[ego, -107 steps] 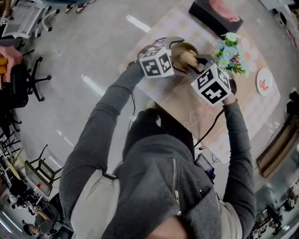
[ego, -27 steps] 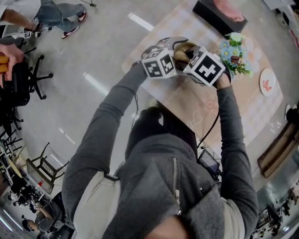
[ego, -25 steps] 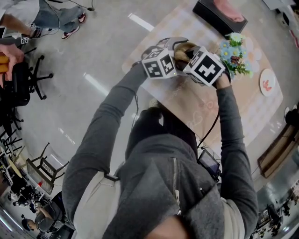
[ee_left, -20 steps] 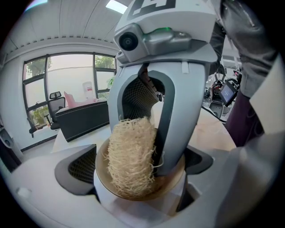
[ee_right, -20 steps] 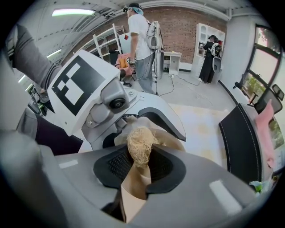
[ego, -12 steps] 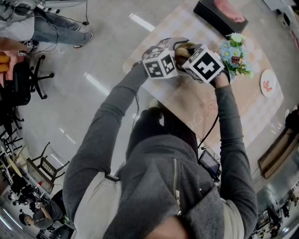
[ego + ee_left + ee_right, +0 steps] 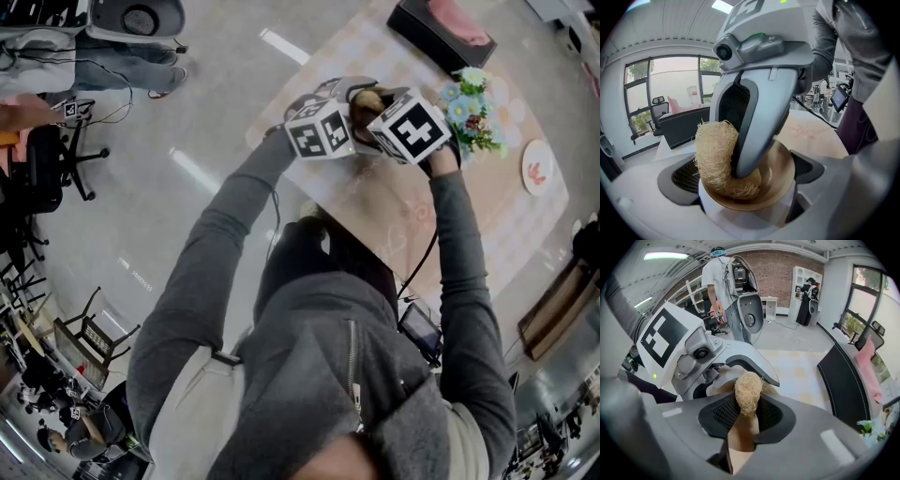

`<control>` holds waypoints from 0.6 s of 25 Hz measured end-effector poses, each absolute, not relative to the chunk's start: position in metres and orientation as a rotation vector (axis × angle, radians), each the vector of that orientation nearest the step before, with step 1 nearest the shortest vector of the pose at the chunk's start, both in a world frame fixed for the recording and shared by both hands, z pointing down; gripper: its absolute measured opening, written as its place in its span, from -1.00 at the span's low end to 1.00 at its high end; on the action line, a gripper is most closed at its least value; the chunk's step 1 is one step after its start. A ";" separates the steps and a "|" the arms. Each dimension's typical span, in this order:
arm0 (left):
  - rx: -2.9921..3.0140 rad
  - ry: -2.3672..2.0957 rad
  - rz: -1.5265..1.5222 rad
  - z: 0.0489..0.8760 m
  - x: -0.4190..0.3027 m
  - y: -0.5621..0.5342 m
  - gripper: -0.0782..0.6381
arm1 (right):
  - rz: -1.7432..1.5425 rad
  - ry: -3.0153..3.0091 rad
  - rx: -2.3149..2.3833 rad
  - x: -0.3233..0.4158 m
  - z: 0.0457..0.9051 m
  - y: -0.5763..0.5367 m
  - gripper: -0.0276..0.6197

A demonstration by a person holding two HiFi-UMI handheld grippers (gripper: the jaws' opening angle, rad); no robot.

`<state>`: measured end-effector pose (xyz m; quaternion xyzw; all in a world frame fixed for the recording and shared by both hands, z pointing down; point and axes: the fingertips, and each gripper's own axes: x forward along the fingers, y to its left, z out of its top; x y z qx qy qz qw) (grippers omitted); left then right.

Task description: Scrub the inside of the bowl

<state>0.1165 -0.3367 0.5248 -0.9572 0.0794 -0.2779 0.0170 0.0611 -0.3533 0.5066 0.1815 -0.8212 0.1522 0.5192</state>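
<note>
Over the left corner of the table [image 7: 441,216], flowers [image 7: 466,112] crowd the right gripper [image 7: 747,416], with bare cloth nearer the person. The left gripper [image 7: 746,199] clamps the wooden bowl [image 7: 780,171] between its jaws. The right gripper's jaws pinch a loofah scrubber [image 7: 712,150] (straw-coloured, frayed), pressed into the smooth brown hollow.

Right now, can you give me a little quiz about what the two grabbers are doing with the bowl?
1. True or false: the scrubber is lying flat on the table.
2. What is the left gripper shut on? A) a plate B) the bowl C) flowers
3. Fill in: the scrubber is clamped by the ____ gripper.

Key:
1. False. It is pressed inside the bowl.
2. B.
3. Right. The right gripper holds it.
</note>
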 end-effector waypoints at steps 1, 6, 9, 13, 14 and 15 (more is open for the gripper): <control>-2.975 0.247 -0.864 0.525 0.117 -0.337 0.86 | 0.367 -1.968 0.443 0.062 0.507 -0.354 -0.64; -2.976 0.250 -0.863 0.526 0.116 -0.336 0.86 | 0.368 -1.965 0.479 0.065 0.506 -0.358 -0.64; -2.975 0.250 -0.862 0.526 0.117 -0.337 0.86 | 0.358 -1.987 0.457 0.061 0.504 -0.357 -0.64; -2.974 0.251 -0.865 0.526 0.117 -0.337 0.86 | 0.364 -1.957 0.500 0.069 0.505 -0.360 -0.64; -2.974 0.251 -0.865 0.526 0.117 -0.337 0.86 | 0.359 -1.953 0.509 0.070 0.504 -0.362 -0.64; -2.974 0.251 -0.865 0.527 0.116 -0.337 0.86 | 0.353 -1.951 0.515 0.071 0.503 -0.363 -0.64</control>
